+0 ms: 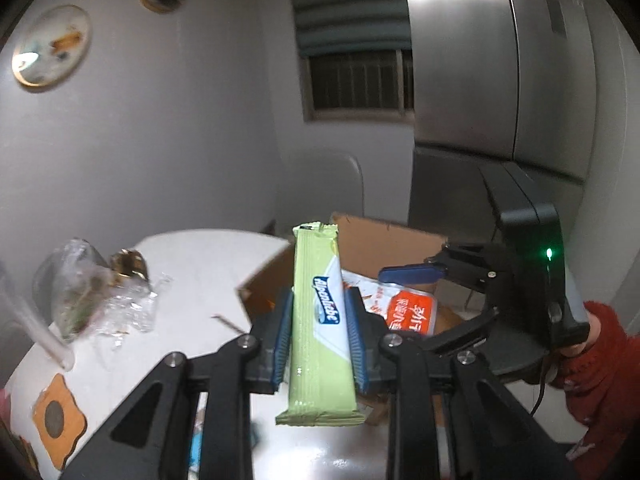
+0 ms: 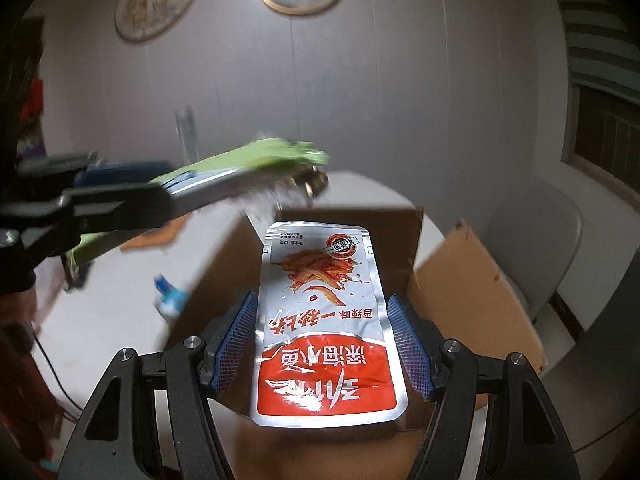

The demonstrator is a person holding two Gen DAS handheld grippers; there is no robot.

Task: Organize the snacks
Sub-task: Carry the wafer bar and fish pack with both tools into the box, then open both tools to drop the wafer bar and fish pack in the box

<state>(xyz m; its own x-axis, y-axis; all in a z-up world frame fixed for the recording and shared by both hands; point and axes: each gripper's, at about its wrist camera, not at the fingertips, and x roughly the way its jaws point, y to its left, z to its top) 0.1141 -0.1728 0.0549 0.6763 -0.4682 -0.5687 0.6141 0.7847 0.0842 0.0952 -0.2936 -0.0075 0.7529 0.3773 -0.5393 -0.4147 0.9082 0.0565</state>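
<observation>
My left gripper [image 1: 319,298] is shut on a light green snack bar [image 1: 320,344], which stands upright between its blue pads above the white table [image 1: 200,264]. To the right, a hand in a red sleeve [image 1: 596,356] holds my right gripper [image 1: 416,280] over an open cardboard box [image 1: 380,240]. In the right wrist view, my right gripper [image 2: 322,316] is shut on a silver and red snack pouch [image 2: 320,320], gripped by its two long edges above the box [image 2: 460,280]. The left gripper [image 2: 164,182] with the blurred green bar [image 2: 256,156] reaches in from the left.
A crumpled clear plastic bag [image 1: 92,296] with a gold wrapper lies at the table's left. An orange coaster [image 1: 58,420] sits near its front edge, and a small blue and white item [image 2: 170,296] beside the box. A grey chair [image 2: 540,232] and a steel fridge [image 1: 500,60] stand behind.
</observation>
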